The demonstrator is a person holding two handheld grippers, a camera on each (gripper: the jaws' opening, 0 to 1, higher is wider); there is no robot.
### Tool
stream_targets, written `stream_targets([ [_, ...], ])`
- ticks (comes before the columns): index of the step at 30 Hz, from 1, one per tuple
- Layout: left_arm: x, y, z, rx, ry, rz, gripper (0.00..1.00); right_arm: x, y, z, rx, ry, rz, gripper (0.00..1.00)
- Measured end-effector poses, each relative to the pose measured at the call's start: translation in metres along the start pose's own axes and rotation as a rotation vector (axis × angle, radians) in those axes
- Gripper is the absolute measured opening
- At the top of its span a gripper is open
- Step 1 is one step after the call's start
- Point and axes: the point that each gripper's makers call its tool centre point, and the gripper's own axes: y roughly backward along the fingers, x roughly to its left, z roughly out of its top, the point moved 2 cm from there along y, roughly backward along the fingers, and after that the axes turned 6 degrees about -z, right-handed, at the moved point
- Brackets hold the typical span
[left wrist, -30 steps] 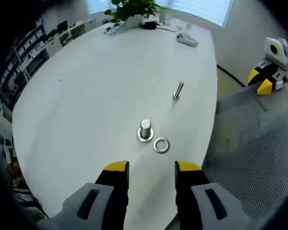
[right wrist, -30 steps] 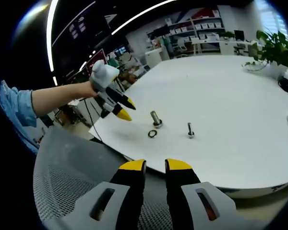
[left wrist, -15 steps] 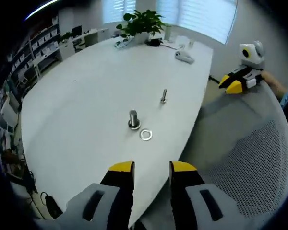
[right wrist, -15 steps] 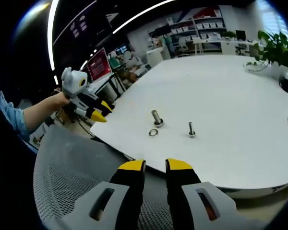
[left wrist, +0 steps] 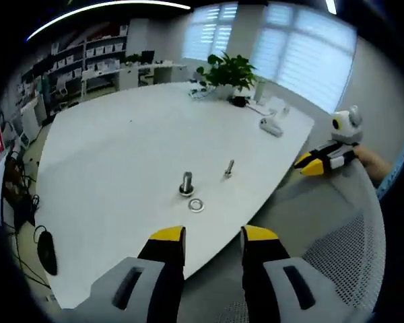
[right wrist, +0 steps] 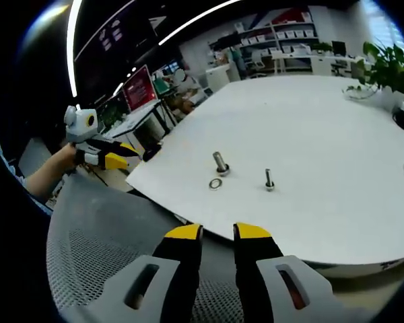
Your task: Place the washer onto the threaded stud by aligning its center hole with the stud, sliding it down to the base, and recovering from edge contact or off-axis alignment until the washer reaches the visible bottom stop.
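A steel washer [left wrist: 196,204] lies flat on the white table [left wrist: 121,148], just in front of the upright threaded stud [left wrist: 186,183] and apart from it. My left gripper [left wrist: 213,235] hangs open and empty off the table's near edge, well back from both. In the right gripper view the washer [right wrist: 215,183] and stud [right wrist: 220,163] sit near the table's edge. My right gripper [right wrist: 217,232] is open with nothing between its jaws, held above a mesh chair [right wrist: 101,249]. The left gripper [right wrist: 97,151] shows at far left in a hand.
A smaller bolt [left wrist: 229,169] stands upright to the right of the stud, also seen as the bolt [right wrist: 269,180]. A potted plant [left wrist: 232,67] and a remote-like device [left wrist: 270,127] sit at the table's far end. The mesh chair [left wrist: 343,256] lies between both grippers.
The left gripper has drawn back from the table, so stud and washer look smaller and farther. In the right gripper view it slid left and away. Washer and stud stayed put.
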Motion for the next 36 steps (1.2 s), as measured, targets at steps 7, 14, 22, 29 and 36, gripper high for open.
stream_targets([
  [7, 0.002, 0.006, -0.003, -0.087, 0.032, 0.051, 0.37, 0.001, -0.001, -0.002, 0.018, 0.014, 0.011, 0.21],
  [14, 0.004, 0.009, 0.000, -0.142, 0.021, 0.088, 0.35, -0.002, 0.001, -0.001, 0.005, -0.004, -0.001, 0.22],
  [22, 0.003, 0.007, -0.006, -0.147, 0.037, 0.096, 0.34, 0.000, 0.001, -0.002, 0.003, -0.007, 0.008, 0.21],
  [29, 0.006, 0.009, -0.009, -0.153, 0.022, 0.096, 0.33, 0.002, 0.001, -0.002, -0.005, -0.010, 0.001, 0.21],
  [36, 0.003, 0.007, -0.008, -0.146, -0.007, 0.097, 0.35, 0.001, 0.002, -0.002, -0.007, -0.011, 0.003, 0.22],
])
